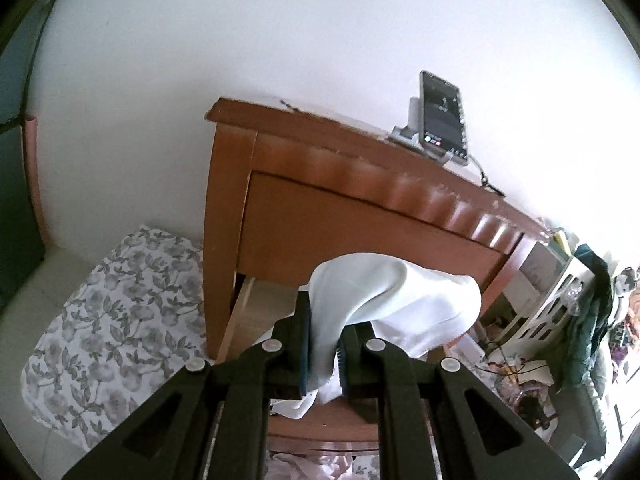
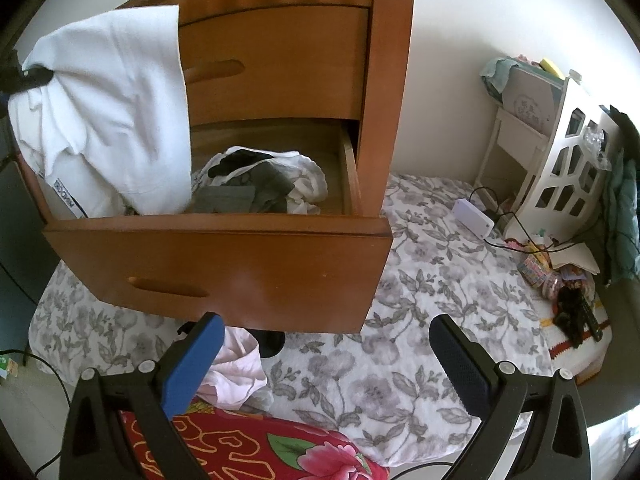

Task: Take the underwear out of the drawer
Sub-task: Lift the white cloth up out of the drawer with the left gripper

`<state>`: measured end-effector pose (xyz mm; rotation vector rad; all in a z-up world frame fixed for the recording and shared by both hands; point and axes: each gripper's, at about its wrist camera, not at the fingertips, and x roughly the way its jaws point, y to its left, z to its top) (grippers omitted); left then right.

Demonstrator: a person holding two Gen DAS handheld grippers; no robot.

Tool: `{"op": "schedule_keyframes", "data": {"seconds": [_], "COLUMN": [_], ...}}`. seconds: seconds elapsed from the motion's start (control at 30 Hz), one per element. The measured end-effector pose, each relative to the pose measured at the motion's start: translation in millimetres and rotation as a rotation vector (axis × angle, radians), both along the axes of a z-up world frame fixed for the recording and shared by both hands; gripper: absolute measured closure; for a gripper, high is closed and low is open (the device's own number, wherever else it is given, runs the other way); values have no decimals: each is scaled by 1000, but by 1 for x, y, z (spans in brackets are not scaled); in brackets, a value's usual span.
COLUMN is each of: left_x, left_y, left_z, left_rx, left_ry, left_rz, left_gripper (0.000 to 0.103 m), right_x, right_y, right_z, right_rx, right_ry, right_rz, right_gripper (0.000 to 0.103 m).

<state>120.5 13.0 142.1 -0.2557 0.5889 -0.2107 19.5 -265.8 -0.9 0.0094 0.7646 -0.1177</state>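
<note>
At the upper left of the right wrist view, the left gripper [image 2: 34, 74] pinches a white cotton garment [image 2: 108, 112], jaws clamped narrow on a fold, the cloth hanging over the open lower drawer [image 2: 216, 264] of the wooden nightstand [image 2: 392, 80]. The hem looks to trail among the dark and white underwear pile [image 2: 260, 184] inside, so it could drag other pieces out. The thin pinch could slip. The right gripper [image 2: 324, 364] stands wide and empty below, over the floral sheet [image 2: 420, 300].

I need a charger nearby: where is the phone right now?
In the left wrist view, the phone stands upright in a holder on the wooden nightstand, near its back right corner.
</note>
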Motion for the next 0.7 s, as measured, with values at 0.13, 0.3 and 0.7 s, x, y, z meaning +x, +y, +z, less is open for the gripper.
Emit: {"op": "schedule_keyframes", "data": {"seconds": [0.13,0.3,0.7], "left_x": [-6,-13,-50], "left_y": [-1,-1,6], "left_z": [12,29,70], "left_rx": [-7,-11,-55], "left_ry": [-23,-63,-170], "left_rz": [-11,-23,-53], "left_gripper": [92,92,92], "right_x": [-1,-2,-7], "right_y": [0,-1,-2], "right_z": [2,3,9], "right_rx": [2,5,12], "right_ry": [-5,-11,-31], "right_rz": [-5,-7,-8], "right_gripper": [0,0,0]}}
